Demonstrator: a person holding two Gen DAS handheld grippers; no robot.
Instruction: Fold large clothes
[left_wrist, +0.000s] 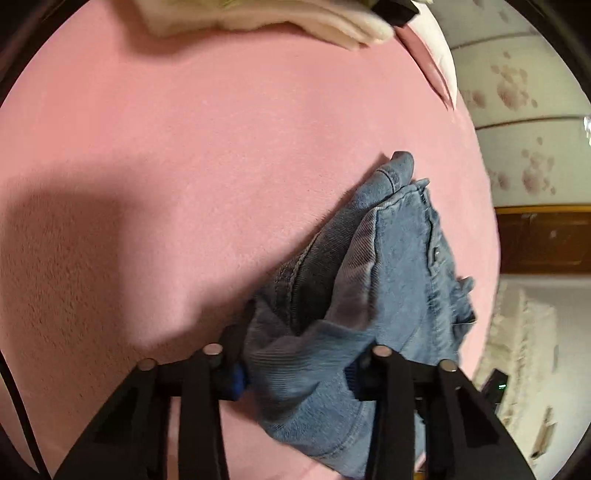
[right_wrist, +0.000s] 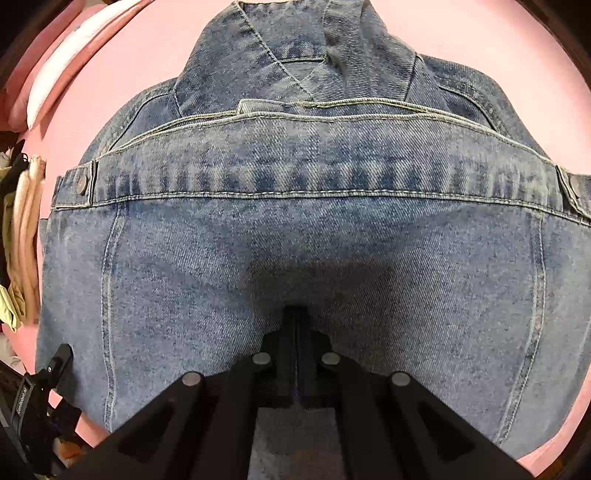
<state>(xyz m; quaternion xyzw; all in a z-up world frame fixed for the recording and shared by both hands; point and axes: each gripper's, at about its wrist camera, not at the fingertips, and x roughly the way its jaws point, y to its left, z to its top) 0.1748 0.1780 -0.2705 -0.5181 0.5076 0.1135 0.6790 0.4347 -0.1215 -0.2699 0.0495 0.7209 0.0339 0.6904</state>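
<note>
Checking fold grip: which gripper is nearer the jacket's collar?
Right. The right gripper, shut, presses the denim jacket's back panel below the collar; the left gripper has a bunched edge between its fingers.

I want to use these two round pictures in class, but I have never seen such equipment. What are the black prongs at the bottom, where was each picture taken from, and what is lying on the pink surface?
No robot here: a person holds a two-finger gripper in each hand, and each carries a wide-angle camera looking along its fingers. That is why both pictures are round and show black prongs at the bottom.

The left-hand camera shows the left gripper with a bunched part of a denim jacket between its fingers, over a pink bed cover. Folded pale cloth lies at the far edge.

The right-hand camera looks straight down. The right gripper is shut, its tips pressed onto the jacket, which lies spread out, collar away from the camera. It seems to pin the jacket rather than hold it.
</note>
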